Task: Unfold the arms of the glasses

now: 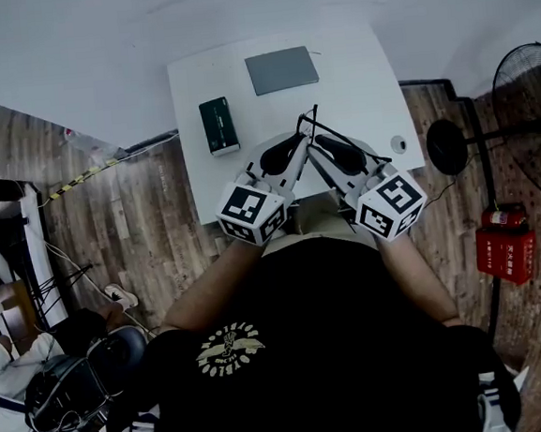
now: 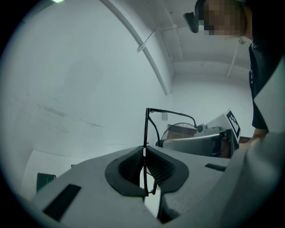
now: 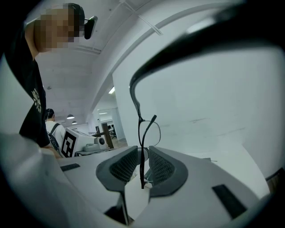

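Slippage threatens: fingers of the left gripper [image 2: 144,167] pinch the thin black wire-rimmed glasses [image 2: 146,129], while those of the right gripper [image 3: 142,167] stand slightly apart around one arm [image 3: 144,142], which could escape mid-swing.

Thin black frame on the glasses [image 1: 316,122]. The left tool [image 1: 299,142] and right tool [image 1: 316,146] are pale grey with dark, finely ribbed pads [image 2: 129,167]; their marker cubes [image 1: 249,212] bear black-and-white squares. The worktop [image 1: 363,89] is white, with a grey slab [image 1: 281,69] at upper centre and a dark green box [image 1: 217,125] to its left. Brown wood-plank floor [image 1: 111,224]; red box [image 1: 506,254] at right; black shirt [image 1: 338,345] with a cream emblem
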A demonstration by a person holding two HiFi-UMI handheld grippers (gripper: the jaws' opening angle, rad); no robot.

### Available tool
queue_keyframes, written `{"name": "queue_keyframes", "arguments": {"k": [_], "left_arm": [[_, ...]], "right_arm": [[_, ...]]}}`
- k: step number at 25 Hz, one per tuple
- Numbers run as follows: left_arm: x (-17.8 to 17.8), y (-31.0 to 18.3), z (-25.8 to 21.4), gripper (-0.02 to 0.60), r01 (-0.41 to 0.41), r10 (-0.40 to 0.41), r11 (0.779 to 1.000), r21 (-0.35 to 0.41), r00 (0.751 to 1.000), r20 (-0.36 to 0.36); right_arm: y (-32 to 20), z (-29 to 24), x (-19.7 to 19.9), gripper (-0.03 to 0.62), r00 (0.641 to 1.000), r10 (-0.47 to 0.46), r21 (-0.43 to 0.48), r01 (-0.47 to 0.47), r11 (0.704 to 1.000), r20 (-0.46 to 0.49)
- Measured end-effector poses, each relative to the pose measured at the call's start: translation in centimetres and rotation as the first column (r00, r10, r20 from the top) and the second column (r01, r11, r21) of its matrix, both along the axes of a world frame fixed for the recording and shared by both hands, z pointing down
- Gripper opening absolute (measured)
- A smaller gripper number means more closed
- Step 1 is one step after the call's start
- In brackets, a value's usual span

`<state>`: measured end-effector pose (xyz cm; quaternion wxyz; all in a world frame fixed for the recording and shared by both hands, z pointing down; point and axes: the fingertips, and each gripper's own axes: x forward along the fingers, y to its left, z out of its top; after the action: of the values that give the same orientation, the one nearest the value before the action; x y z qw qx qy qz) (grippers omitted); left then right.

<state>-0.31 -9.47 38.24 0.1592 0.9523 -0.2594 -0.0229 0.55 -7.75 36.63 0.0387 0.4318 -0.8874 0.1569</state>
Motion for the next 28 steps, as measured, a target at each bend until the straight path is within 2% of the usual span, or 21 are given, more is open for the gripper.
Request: {"name": "queue_keyframes", "arguments": {"k": [4, 13, 28], "left_arm": [[-0.1, 0.0, -0.1, 0.021, -0.003, 0.003, 1.000, 0.007, 1.000, 0.007], [0.1, 0.2, -0.1, 0.021, -0.055, 0.055, 0.998, 0.012, 0.998, 0.018], [-1.5, -1.3, -0.2, 0.021, 0.005, -0.006, 1.000, 0.022, 0.999, 0.032]], "right_arm": [[0.0, -0.1, -0.2, 0.076, 1.000, -0.012, -0.002, 0.012, 1.000, 0.008], [0.0, -0.1, -0.3, 0.020, 0.999, -0.041, -0.012, 0.042, 0.999, 0.022], [-0.3, -0.1, -0.7, 0.017, 0.999, -0.047, -0.011, 0.048, 0.999, 0.025]]}}
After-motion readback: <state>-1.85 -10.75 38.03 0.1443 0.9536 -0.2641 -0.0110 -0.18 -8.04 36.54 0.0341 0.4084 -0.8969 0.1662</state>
